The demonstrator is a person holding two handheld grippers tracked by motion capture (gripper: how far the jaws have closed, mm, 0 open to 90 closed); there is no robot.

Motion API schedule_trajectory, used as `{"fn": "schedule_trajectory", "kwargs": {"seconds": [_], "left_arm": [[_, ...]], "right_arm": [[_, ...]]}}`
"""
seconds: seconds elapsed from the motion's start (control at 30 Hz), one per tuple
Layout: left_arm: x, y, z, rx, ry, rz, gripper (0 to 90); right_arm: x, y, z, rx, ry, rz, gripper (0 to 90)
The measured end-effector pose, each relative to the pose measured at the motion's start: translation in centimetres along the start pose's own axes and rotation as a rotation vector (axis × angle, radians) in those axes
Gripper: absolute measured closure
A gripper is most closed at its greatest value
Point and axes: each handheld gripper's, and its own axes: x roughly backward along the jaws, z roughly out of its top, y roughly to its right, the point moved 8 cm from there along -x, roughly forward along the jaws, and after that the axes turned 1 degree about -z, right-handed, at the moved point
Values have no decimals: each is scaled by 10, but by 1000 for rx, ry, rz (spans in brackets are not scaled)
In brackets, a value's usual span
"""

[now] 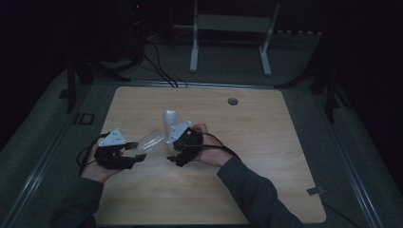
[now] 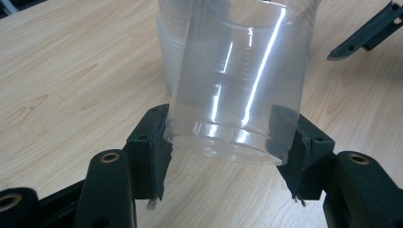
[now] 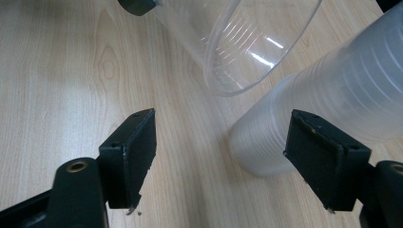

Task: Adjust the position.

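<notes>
Background: light wooden rectangular table (image 1: 266,156), dark room.
Round grey cable hole (image 1: 233,101) near table's far edge. White metal frame stand (image 1: 231,28) on grey floor beyond that edge; black cables (image 1: 159,66) left of stand. Small grey tag (image 1: 316,191) at table's near right corner.
</notes>
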Motion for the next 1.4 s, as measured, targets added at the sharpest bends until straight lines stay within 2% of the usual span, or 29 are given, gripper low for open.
{"fn": "schedule_trajectory", "kwargs": {"seconds": [0.17,0.33,0.6,0.83,0.93,1.0,1.4], "left_arm": [[0,1,2,6,22,0,422],[0,1,5,25,67,-14,423],[-1,3,8,34,96,-17,423],[-1,4,10,49,141,-9,423],[-4,5,11,64,169,-16,424],[-4,5,11,64,169,-16,424],[-3,4,11,102,241,-36,424]], "right_arm": [[0,0,0,-10,11,-4,253],[0,-1,3,-24,32,-5,254],[0,-1,3,-43,50,-12,274],[3,2,2,-89,96,-20,274],[4,2,2,-98,105,-26,274],[4,2,2,-100,109,-27,274],[4,2,1,-143,155,-30,274]]}}
